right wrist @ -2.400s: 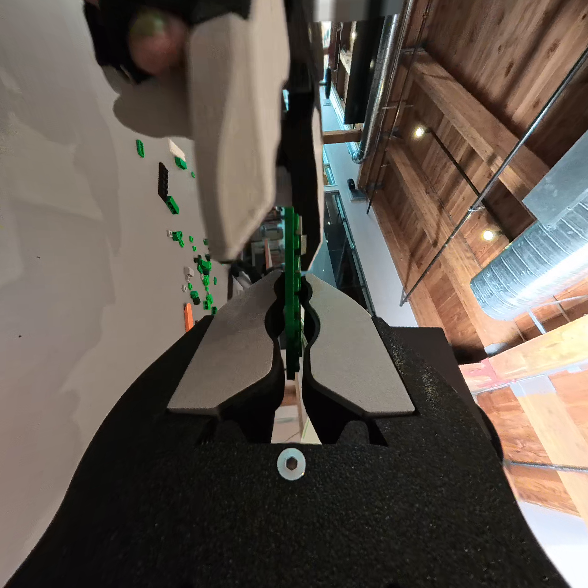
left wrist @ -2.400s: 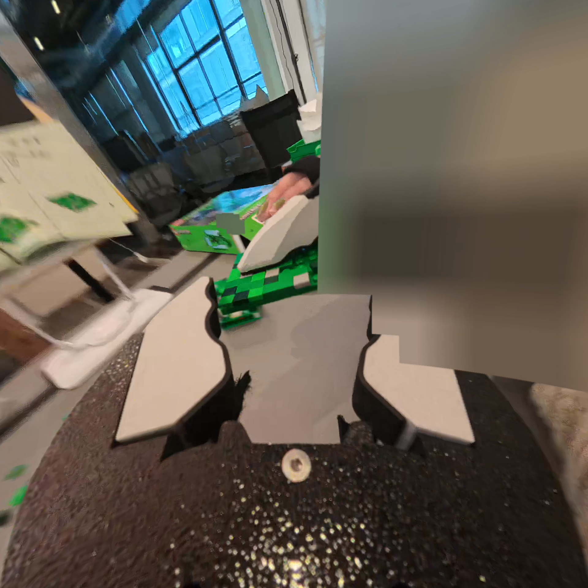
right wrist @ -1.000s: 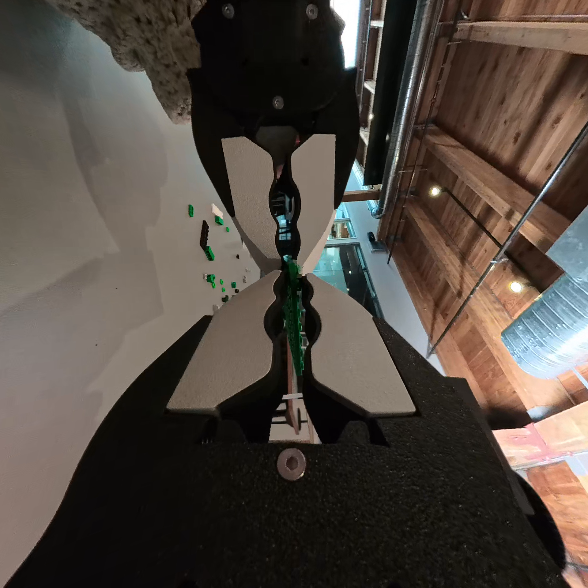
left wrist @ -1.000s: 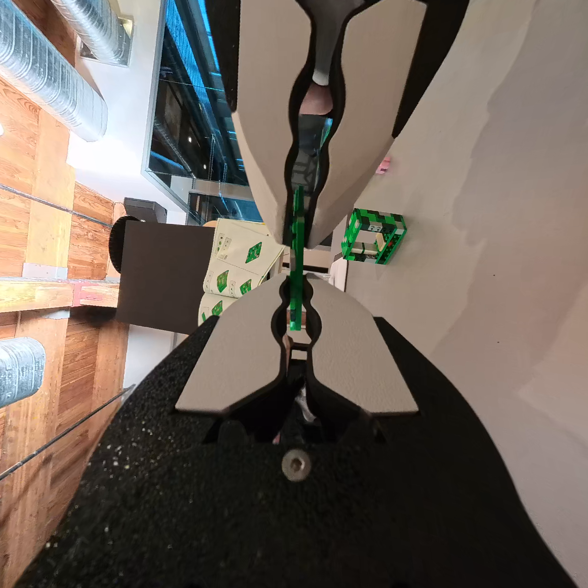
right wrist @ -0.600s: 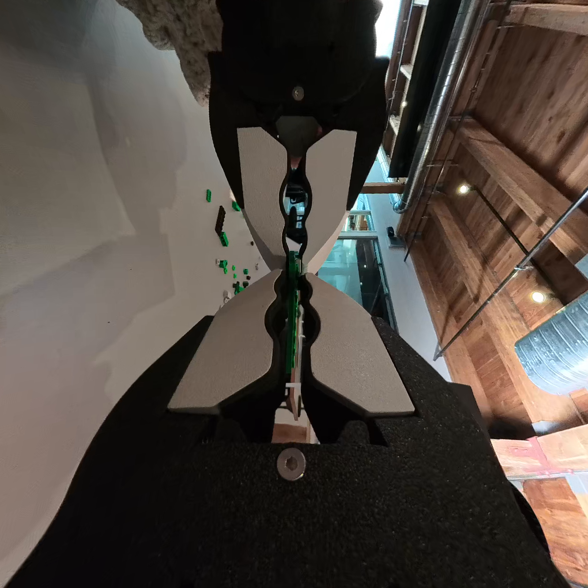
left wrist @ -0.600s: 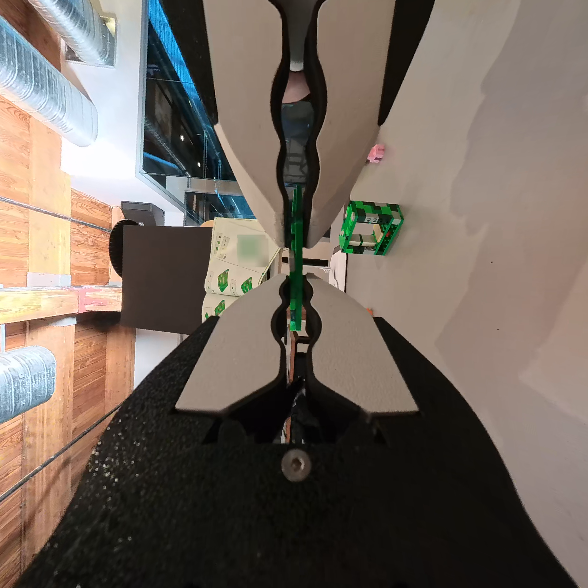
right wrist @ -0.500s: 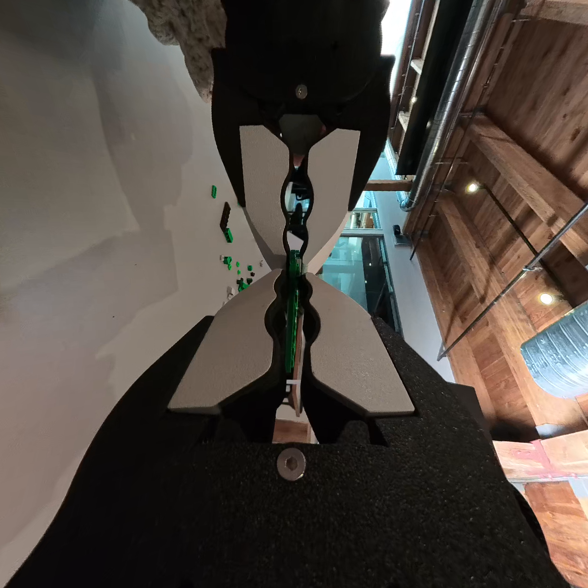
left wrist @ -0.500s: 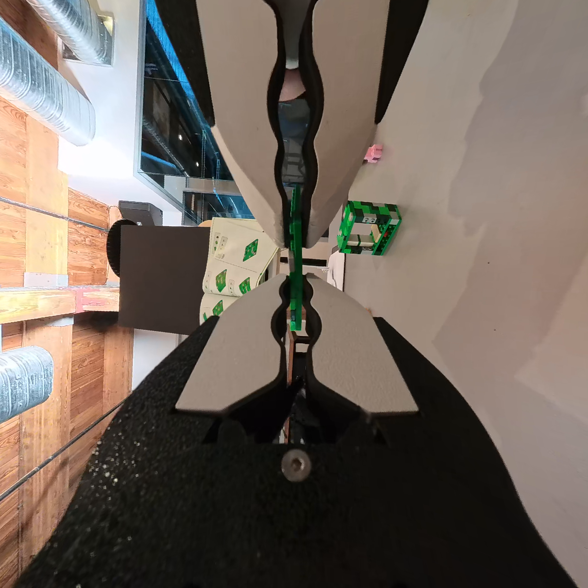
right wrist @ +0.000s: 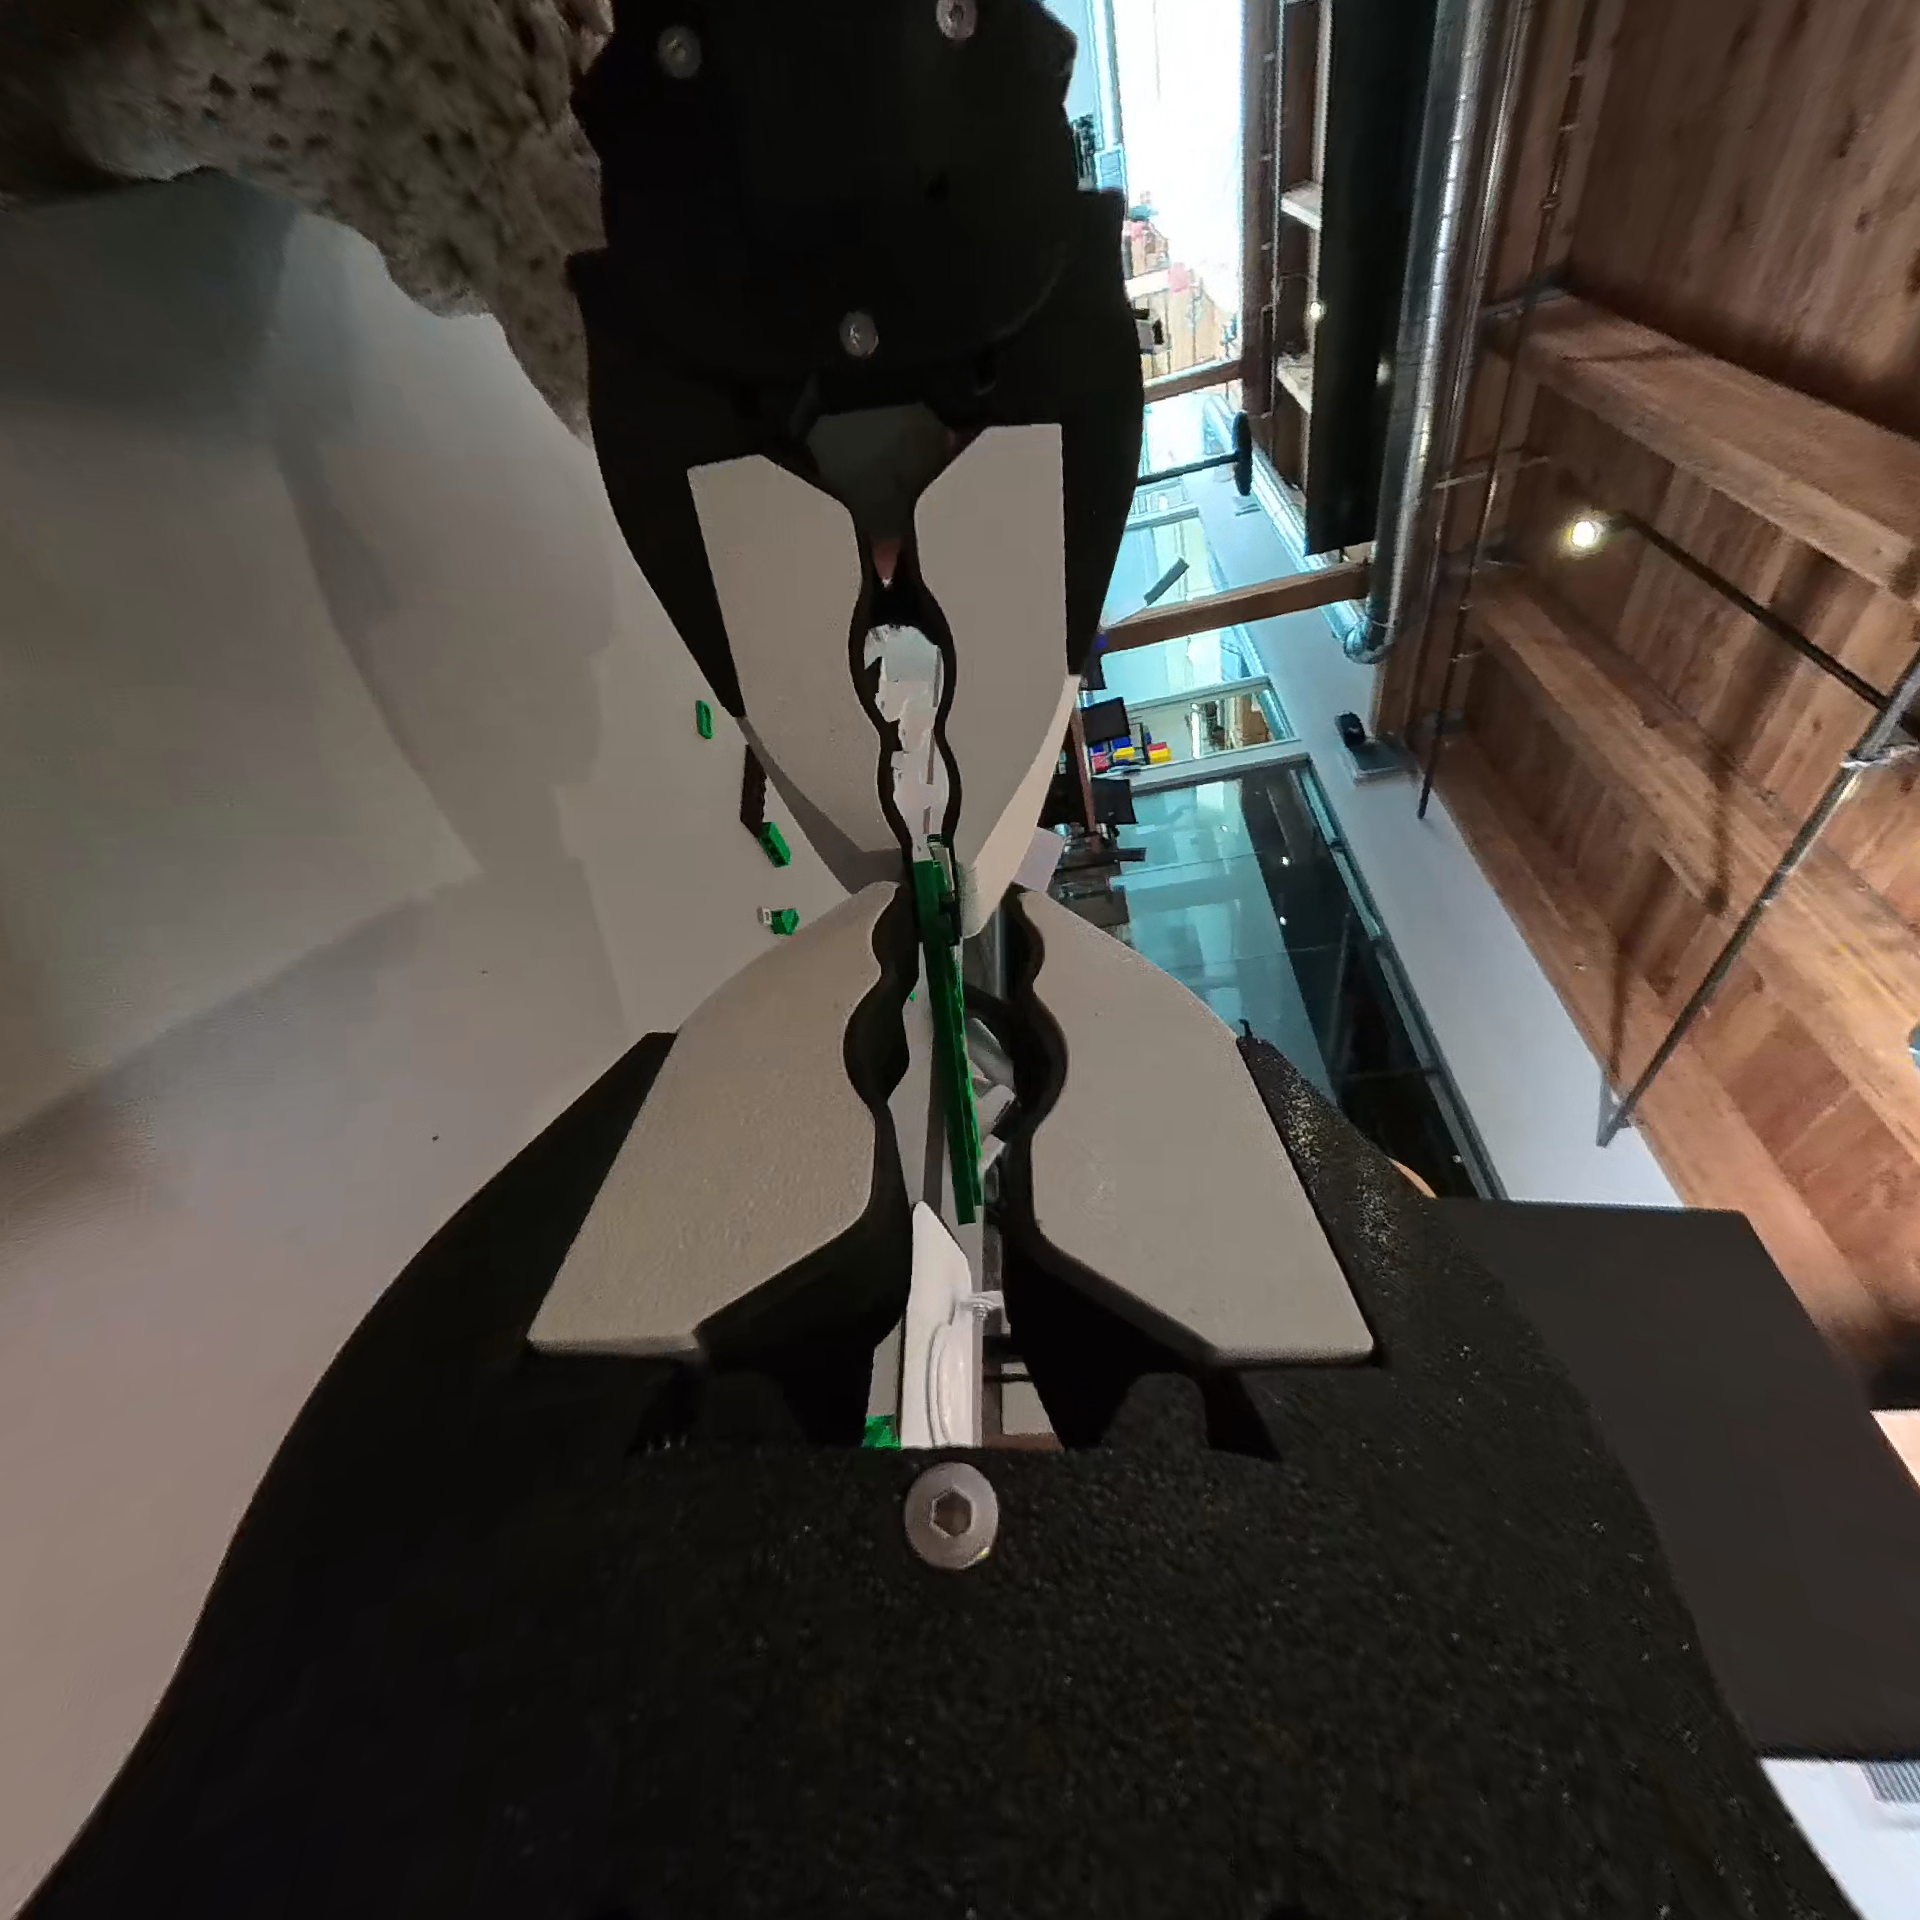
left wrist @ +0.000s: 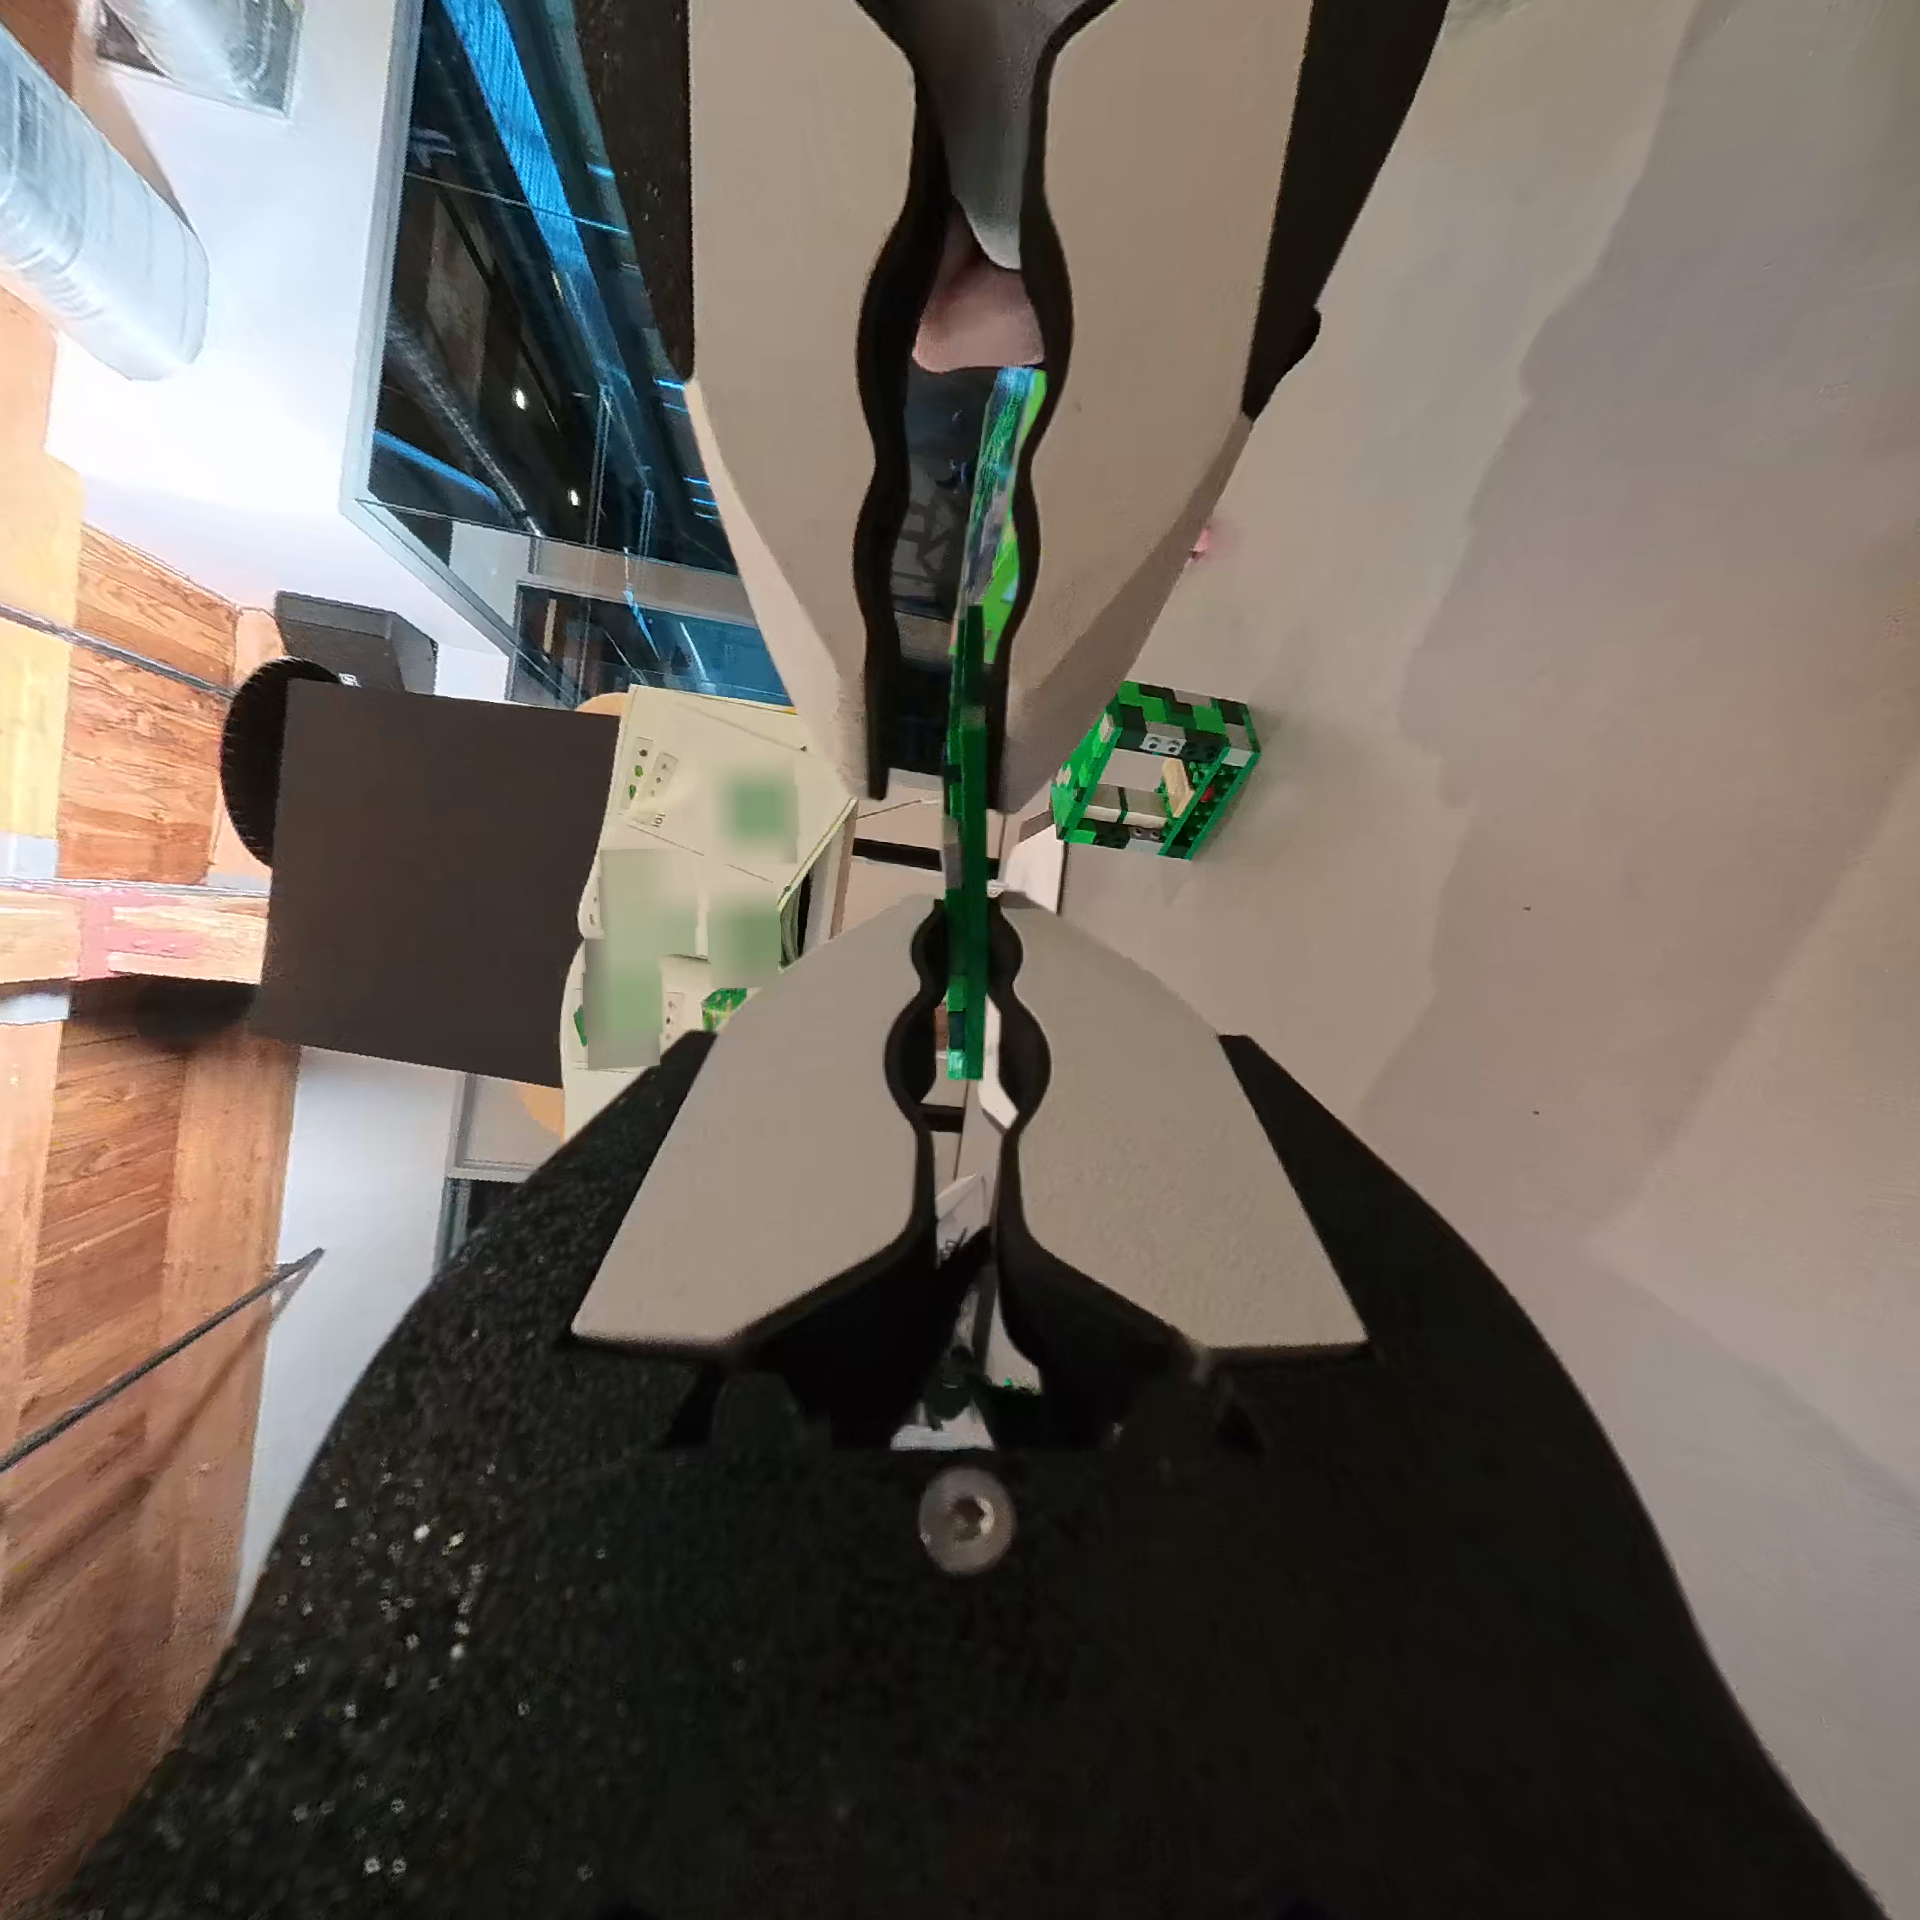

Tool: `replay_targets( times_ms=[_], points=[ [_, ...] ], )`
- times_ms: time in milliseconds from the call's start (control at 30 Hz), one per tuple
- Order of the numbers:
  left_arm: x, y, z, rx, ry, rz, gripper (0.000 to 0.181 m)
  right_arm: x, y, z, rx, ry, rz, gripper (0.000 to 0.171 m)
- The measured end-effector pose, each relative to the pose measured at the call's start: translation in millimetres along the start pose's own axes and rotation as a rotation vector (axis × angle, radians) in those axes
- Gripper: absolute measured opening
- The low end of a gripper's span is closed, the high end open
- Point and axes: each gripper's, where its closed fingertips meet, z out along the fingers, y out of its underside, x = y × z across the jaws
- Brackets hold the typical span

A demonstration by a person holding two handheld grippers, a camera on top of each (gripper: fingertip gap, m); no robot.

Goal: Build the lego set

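A: Currently, where is the plate (left wrist: 968, 831)?

B: Edge-on between both grippers. Left gripper (left wrist: 961, 914) pinches it; right gripper (right wrist: 951, 914) is spread, plate loose inside.

A: Procedure?

B: Maintain left clamp, withdraw right straight back. Grippers oppose tip-to-tip, rolled sideways; cube (left wrist: 1158, 774) stands beyond the plate on the table (left wrist: 1558, 623).

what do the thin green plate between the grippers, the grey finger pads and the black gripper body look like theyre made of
Thin green lego plate: looks like hard moulded plastic, glossy, with a straight thin edge.
Grey finger pads: matte, finely pebbled surface, wavy black inner edges; possibly printed plastic or rubbery coating, unclear.
Black gripper body: coarse, grainy, speckled surface, probably printed plastic or foam-like; unclear.
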Motion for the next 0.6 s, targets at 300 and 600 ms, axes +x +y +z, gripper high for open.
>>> replay_targets(
  times_ms=[300,600],
  points=[
    [0.7,-2.8,0.1,-0.008,0.034,-0.017,0.005,-4.6,-0.1,-0.6,-0.01,-0.053,0.001,0.006],
    [3.7,-3.7,1.1,0.061,0.045,-0.093,0.006,2.1,6.9,0.2,-0.03,-0.037,0.043,0.025]
  ],
)
